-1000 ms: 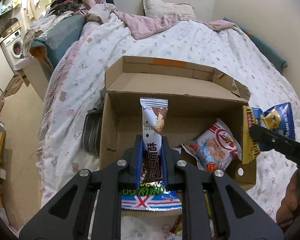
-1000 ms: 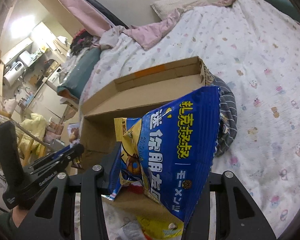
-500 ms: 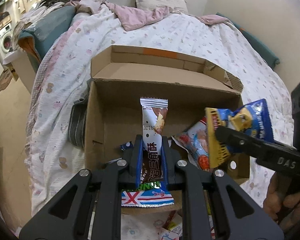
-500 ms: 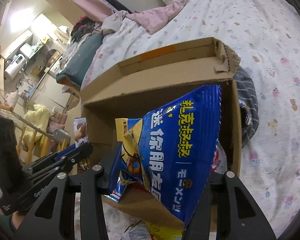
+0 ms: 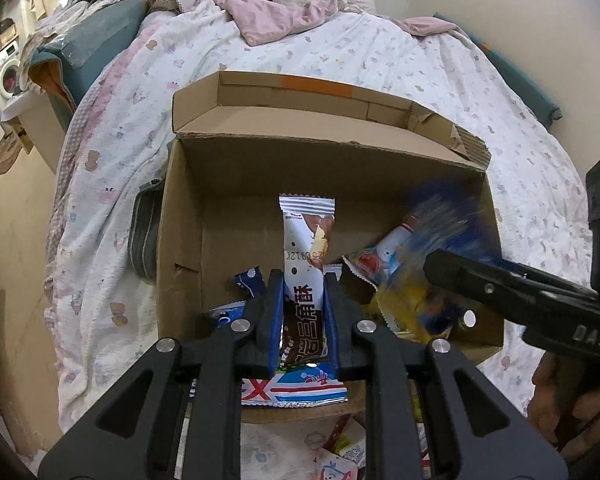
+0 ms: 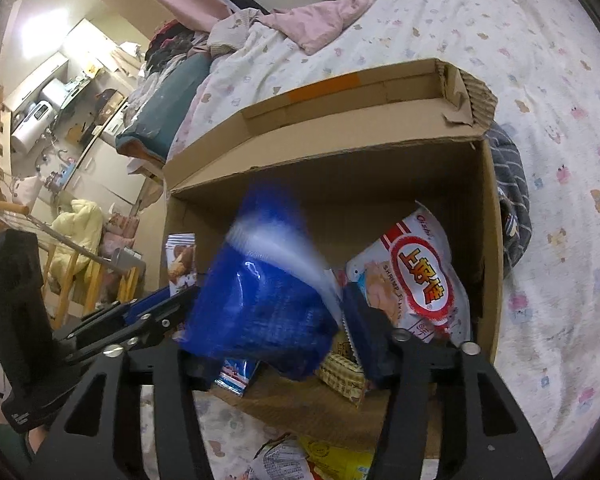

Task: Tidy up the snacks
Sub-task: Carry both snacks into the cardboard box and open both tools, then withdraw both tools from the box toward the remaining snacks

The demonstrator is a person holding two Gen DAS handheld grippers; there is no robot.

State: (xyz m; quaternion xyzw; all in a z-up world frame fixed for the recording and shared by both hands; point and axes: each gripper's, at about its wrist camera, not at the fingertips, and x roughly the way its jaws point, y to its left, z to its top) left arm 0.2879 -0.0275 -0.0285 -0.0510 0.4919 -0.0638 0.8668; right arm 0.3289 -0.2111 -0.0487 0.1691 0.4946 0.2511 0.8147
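While the left claw (image 5: pixel 302 300) clamps the brown-and-white chocolate wafer wrapper (image 5: pixel 306 248), the left wrist view shows that wrapper standing with its long axis toward 12 o'clock, crimped end uppermost, above the open floor of the brown corrugated cardboard box (image 5: pixel 220 216). Free box floor lies directly ahead of the claw at 12 o'clock; judged from this, release needs only a short advance. A red-white-blue foil packet (image 5: pixel 296 390) lies under the claw at 6 o'clock. At 3 o'clock, the right claw (image 5: pixel 452 268) reaches over the box's right wall, with the blue-and-yellow crinkled snack bag (image 5: pixel 432 236) blurred at its tip.

Seen from the right wrist, the right claw (image 6: pixel 268 320) has just been opening: its jaws stand wide, and the blue bag (image 6: pixel 260 300) sits loose and blurred between them, tipping toward 12 o'clock into the box. A red-and-white shrimp-cracker bag (image 6: pixel 416 272) leans inside at 2 o'clock. The left claw (image 6: pixel 160 312) enters at 9 o'clock.

Box and loose snacks rest on a bed with a white printed quilt (image 6: pixel 560 120), a soft, yielding surface; a kitchen area (image 6: pixel 48 92) shows at 10 o'clock.
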